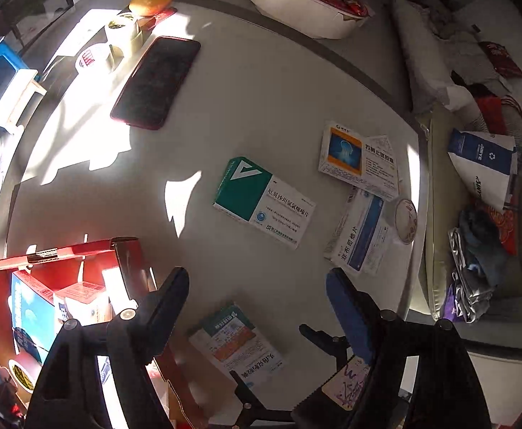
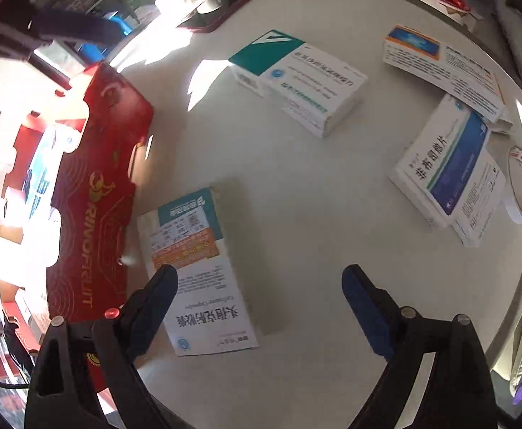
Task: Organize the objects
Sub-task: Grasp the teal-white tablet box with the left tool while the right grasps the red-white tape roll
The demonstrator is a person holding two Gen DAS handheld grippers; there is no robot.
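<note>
The right tool [image 2: 261,286] hangs open over the round white surface [image 2: 296,178], nothing between its fingers. The nearest loose thing is a white medicine box with a teal and orange label [image 2: 193,271], flat on the surface just under the left finger of that tool. Its long axis runs away from the tool, so I judge the fingers would close across its short width once they shift a little toward it. The right hand looks the nearer of the two.

The left tool [image 1: 257,282] is open as well and holds nothing. From its view the same box [image 1: 235,343] lies low between its fingers, with the right tool's arm crowding in beside it.

Close along the box's left side stands the red carton [image 2: 96,193], already holding boxes, most likely the destination; its wall is the one thing to clear.

Farther out lie a green and white box [image 2: 296,78], a blue and white box [image 2: 443,164] and an orange and blue box [image 2: 439,68], well apart from the carton. Beyond them sit a dark phone [image 1: 155,82] and tape rolls [image 1: 123,32].
</note>
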